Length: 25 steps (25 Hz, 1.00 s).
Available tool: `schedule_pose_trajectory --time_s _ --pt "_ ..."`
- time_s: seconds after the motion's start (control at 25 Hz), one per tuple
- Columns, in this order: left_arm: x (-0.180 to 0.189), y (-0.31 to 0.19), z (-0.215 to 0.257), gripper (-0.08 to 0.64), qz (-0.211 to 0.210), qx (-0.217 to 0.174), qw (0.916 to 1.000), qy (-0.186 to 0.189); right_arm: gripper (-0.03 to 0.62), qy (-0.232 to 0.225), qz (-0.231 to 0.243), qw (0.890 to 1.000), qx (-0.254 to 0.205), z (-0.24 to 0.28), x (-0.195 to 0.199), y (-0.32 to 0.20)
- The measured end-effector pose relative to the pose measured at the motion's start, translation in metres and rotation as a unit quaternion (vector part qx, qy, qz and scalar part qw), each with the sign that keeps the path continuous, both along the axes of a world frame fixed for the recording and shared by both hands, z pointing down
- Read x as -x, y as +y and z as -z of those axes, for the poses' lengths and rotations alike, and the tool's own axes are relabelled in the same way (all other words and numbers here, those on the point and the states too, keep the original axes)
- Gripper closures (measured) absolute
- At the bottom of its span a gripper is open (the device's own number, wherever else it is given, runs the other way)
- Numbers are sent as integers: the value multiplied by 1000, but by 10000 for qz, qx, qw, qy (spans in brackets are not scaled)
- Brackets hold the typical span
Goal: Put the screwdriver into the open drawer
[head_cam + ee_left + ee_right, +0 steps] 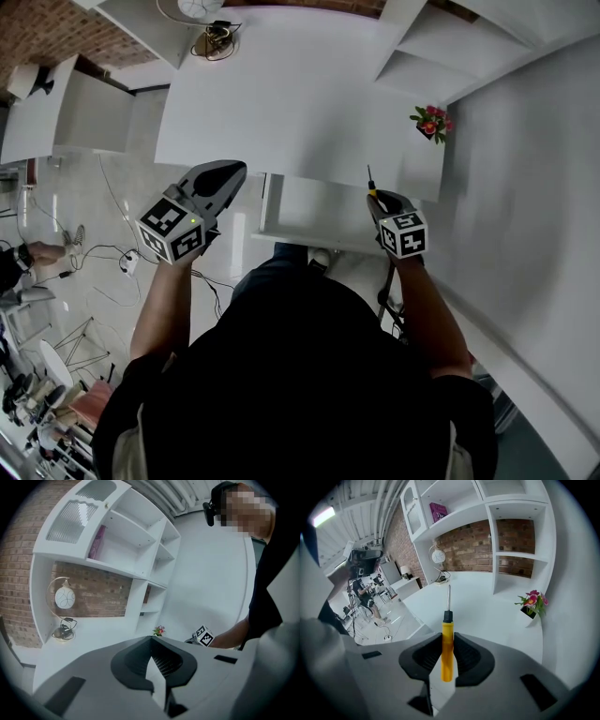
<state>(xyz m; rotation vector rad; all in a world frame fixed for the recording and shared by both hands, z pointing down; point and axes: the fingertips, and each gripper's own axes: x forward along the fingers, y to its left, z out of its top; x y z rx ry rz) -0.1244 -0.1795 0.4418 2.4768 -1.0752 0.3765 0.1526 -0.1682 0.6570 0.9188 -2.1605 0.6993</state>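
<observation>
The screwdriver (447,653) has a yellow handle, a black collar and a thin metal shaft that points ahead over the white tabletop (487,611). My right gripper (447,637) is shut on its handle. In the head view the screwdriver (372,187) sticks out of the right gripper (382,200) above the right end of the open white drawer (305,239), which juts out from the table's front edge. My left gripper (223,176) hovers at the drawer's left end. Its jaws meet at the tips with nothing in them (151,641).
A small pot of pink flowers (432,122) stands at the table's right, by the white shelf unit (422,47). A round lamp (64,598) and its coiled cable (217,39) sit at the back. Cables lie on the floor (112,253) to the left.
</observation>
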Motion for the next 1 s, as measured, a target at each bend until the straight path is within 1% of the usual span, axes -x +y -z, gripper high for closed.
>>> schedule_pose_trajectory --time_s 0.2,0.56,0.8,1.0 --pt "4 -2 -9 543 27 84 10000 -13 508 85 114 9999 95 -22 1 5" --pt "16 -2 -18 543 92 174 9998 -52 508 314 520 9980 162 -48 13 18" --pt "23 3 -24 543 142 238 9996 -36 508 489 869 9948 188 -67 23 25" --pt "34 5 -30 543 267 282 9992 -56 508 654 1143 9910 239 -82 32 33"
